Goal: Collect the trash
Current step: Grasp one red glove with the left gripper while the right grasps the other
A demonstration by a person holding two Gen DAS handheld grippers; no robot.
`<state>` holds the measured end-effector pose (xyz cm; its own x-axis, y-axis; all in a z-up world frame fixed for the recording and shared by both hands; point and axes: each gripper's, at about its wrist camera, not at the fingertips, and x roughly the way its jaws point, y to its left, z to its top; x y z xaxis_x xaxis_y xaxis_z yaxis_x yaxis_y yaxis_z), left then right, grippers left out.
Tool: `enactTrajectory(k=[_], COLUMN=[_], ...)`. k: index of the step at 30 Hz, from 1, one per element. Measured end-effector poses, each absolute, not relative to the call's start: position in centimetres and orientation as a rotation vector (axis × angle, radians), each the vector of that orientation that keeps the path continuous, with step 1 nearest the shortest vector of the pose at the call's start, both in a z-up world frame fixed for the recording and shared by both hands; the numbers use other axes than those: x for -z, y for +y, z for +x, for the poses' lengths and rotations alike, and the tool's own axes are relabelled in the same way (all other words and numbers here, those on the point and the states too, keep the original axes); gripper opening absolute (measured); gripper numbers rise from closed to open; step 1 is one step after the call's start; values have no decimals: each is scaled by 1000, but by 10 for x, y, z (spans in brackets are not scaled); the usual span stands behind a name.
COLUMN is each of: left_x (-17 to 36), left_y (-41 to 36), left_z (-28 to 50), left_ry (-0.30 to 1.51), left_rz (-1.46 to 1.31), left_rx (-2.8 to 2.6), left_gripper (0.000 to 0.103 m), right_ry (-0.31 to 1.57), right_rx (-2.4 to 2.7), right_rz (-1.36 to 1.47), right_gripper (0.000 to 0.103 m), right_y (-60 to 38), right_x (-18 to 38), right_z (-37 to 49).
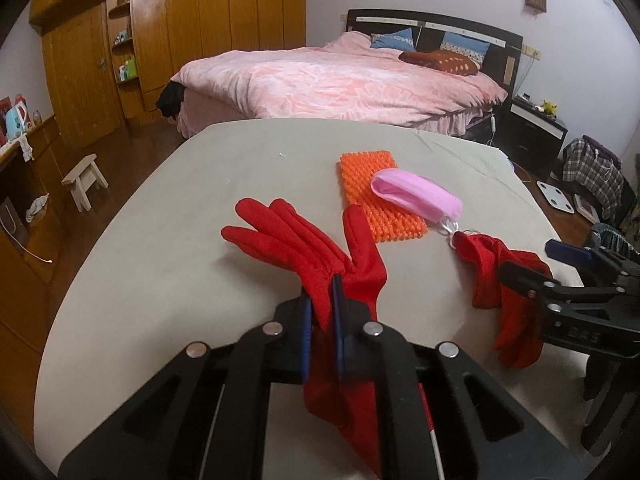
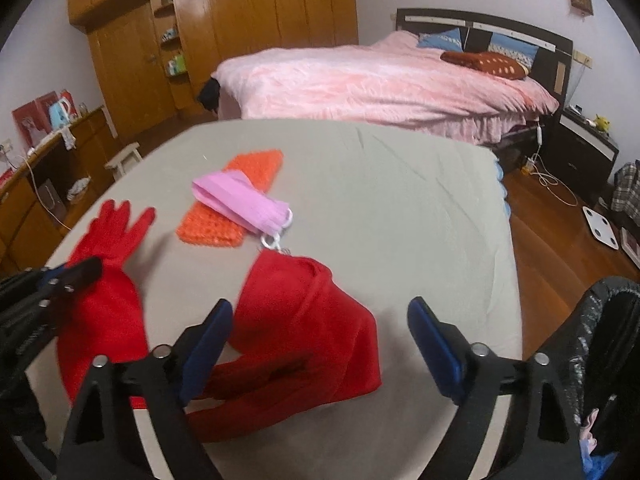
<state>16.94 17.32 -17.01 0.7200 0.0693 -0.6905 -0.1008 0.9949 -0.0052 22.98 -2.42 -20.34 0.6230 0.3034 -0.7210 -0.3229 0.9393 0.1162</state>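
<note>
The left gripper [image 1: 322, 300] clamps one flat red fabric glove [image 1: 304, 240]; the right gripper [image 2: 320, 336] stands apart over the crumpled red glove [image 2: 304, 320] at lower centre, and the pink face mask [image 2: 240, 202] remains uncollected.

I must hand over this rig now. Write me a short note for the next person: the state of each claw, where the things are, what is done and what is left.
Left claw: shut on the flat red glove, gripped near its cuff.
Right claw: open, hanging over the crumpled red glove, pads not pressing on it.
On the grey table: both gloves, an orange spiky mat, and a pink face mask lying across the mat.
Black trash bag: at the table's right edge, already holding a few things.
Done: one glove gripped.
Left: bag both gloves, then likely the mask and mat.
</note>
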Motion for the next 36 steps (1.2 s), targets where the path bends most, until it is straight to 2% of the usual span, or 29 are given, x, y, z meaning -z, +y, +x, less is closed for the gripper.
enactTrajectory(k=[3,5,7,9,11,14,36], left_x=[171,172,172,171,169,165,109], left_y=[173,174,174,173,170,165,125], left_z=[169,170,171,171,169,166,142], left_ry=[765,765,765,763,759,752,657], left_rz=[-47,-50,-53,-52,-50,-45,-39], left_rx=[-95,-94,-91,-86,-82,-70,-2], left_gripper=[8,8,8,8,8,8,8], right_ry=[867,892,892,894,899,898,706], right_rx=[-364,-379,-392,-400,-421,-436,-467], right_rz=[-11,-4,-7,-12,6,24,110], right_gripper=[77,64,58,47,31,20,18], right_y=[-25,-26,-26,-26,-29,-33,-68], right_x=[210,213,213,213,211,207,120], right_z=[235,236,234,233,230,225,188])
